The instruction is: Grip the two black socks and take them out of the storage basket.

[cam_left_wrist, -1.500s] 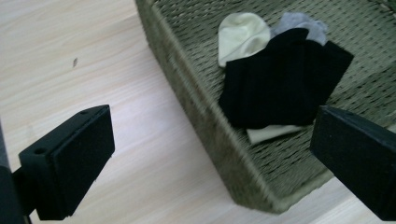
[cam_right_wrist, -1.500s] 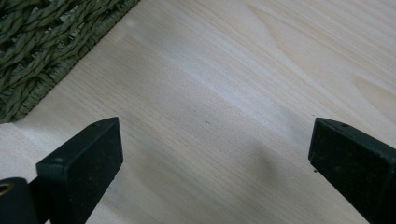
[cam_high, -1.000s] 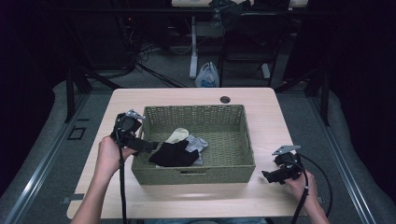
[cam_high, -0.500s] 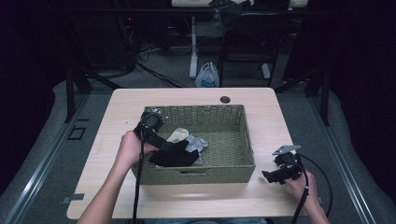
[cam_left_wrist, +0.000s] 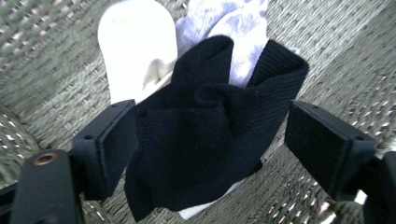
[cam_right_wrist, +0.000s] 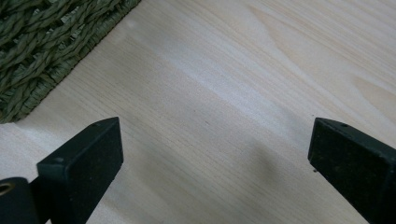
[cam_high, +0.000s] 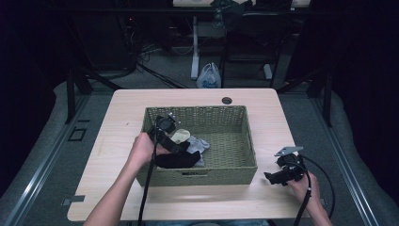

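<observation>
Pale wood grain marks the table point(cam_high: 117, 188), which stands in a dim room, and the green woven basket point(cam_high: 244, 141) at its middle serves as the landmark for everything else. Nearest the person's side, to the right of the basket and apart from its front right corner, the right gripper point(cam_high: 270, 178) is held low over the bare tabletop in the right hand point(cam_high: 303, 186). In the right gripper view its jaws are seen spread wide with nothing but wood between them, and a corner of the basket's weave is seen at the upper left.

Over the basket's left wall, the left hand point(cam_high: 141, 150) is seen reaching in, and the left gripper point(cam_left_wrist: 210, 140) is pointed down into the basket's left half. Its jaws have just been closing, and the black sock point(cam_left_wrist: 205, 140) lies between them. The left pad is seen at the sock's edge, while a gap is left between the right pad and the cloth, so the sock is bracketed but not yet pinched.

Farther in, a white sock point(cam_left_wrist: 135, 51) and a pale grey speckled sock point(cam_left_wrist: 233, 23) lie partly under the black one on the basket floor. Beyond the basket's far wall, a round hole point(cam_high: 227, 100) is cut in the table.
</observation>
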Demonstrator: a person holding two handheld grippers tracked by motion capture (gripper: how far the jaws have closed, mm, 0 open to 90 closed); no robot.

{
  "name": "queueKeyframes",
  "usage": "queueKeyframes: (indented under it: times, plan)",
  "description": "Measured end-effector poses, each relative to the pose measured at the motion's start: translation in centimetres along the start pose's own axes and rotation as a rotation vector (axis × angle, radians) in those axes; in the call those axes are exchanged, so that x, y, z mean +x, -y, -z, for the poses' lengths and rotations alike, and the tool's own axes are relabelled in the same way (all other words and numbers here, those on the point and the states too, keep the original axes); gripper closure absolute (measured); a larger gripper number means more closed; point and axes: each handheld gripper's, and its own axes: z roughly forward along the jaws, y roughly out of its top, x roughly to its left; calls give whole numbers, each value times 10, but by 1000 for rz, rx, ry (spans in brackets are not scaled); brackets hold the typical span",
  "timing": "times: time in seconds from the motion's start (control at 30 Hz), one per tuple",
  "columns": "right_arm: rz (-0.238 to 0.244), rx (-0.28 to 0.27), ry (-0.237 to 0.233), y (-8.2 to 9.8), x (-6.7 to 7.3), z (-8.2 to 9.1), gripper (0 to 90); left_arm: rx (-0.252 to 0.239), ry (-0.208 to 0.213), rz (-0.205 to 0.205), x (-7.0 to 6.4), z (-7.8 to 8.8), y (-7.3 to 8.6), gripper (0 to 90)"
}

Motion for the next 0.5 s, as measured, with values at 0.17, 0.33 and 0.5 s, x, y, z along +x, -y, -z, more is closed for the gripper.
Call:
queueKeyframes:
  times: [0.17, 0.33, 0.5]
  plan:
    - [1, 5, 3, 0, 0, 0, 27, 30, 1, 7, 1, -10, -2, 278]
    - [-2, 13, 7, 0, -1, 0, 27, 47, 1, -2, 1, -15, -4, 423]
    - [-1, 7, 11, 0, -1, 0, 27, 62, 5, -30, -3, -17, -3, 638]
